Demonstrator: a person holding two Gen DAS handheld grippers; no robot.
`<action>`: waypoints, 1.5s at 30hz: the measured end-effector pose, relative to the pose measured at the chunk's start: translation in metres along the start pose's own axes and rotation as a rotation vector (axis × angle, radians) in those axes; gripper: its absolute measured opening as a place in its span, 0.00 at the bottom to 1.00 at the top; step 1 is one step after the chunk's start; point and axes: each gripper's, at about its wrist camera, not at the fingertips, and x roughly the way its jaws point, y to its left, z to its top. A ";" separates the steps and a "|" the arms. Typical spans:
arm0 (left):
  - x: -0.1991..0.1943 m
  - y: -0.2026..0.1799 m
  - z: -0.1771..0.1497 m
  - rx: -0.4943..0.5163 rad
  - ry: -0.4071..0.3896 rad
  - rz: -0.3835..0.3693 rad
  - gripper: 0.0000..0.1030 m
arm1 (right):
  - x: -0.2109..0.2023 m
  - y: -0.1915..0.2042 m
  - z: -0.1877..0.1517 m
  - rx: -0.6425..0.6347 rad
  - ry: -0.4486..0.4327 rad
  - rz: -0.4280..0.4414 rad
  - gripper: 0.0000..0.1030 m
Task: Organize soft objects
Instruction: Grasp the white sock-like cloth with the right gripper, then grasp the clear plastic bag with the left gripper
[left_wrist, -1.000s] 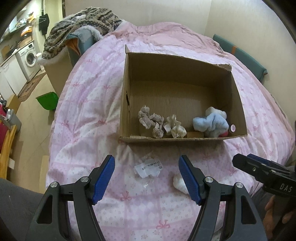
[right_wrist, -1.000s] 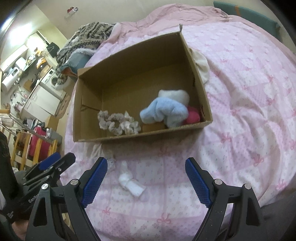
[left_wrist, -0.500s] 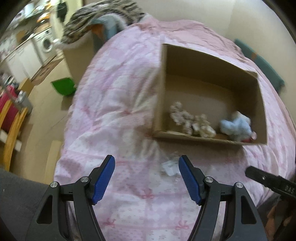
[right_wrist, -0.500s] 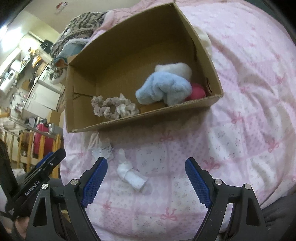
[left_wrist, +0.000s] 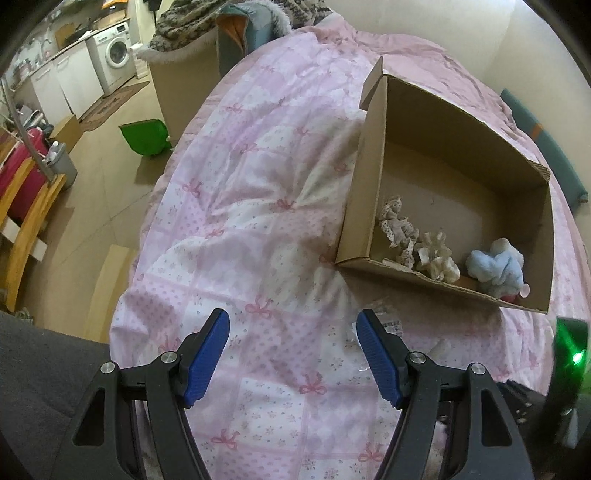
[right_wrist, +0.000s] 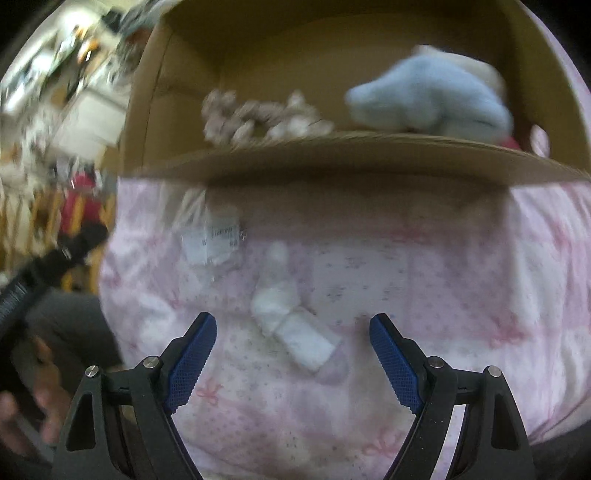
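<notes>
Nearest in the right wrist view: right claw spread wide over the pink bedspread, gripping nothing. Lying just ahead of it, roughly midway between the blue pads, a rolled white sock, untouched by either finger. Beyond the sock and to its left, a clear plastic packet with a white printed label; print too blurred to read. Farther on, the front wall of the cardboard box, with a lacy beige scrunchie and a fluffy light-blue item inside, something red tucked at the right corner.

Seen from the left wrist: left claw likewise gaping wide and empty above the bedspread, well left of the box. Partly hidden behind its right finger, the packet, barcode-like marks visible but illegible. Just past that, a sliver of the sock. Farther still, the box holding the scrunchie, a cream ruffled piece touching it, and the blue item near the front right corner. Beyond the bed, a green bin on the floor and a washing machine at the back.
</notes>
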 end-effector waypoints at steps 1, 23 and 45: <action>0.000 0.000 0.000 -0.001 0.003 0.000 0.67 | 0.005 0.003 -0.001 -0.014 0.011 -0.016 0.80; 0.069 -0.058 0.001 0.084 0.167 -0.077 0.67 | -0.046 -0.043 -0.018 0.072 -0.120 -0.017 0.10; 0.097 -0.061 -0.001 0.102 0.239 -0.075 0.12 | -0.045 -0.046 -0.010 0.096 -0.119 -0.027 0.10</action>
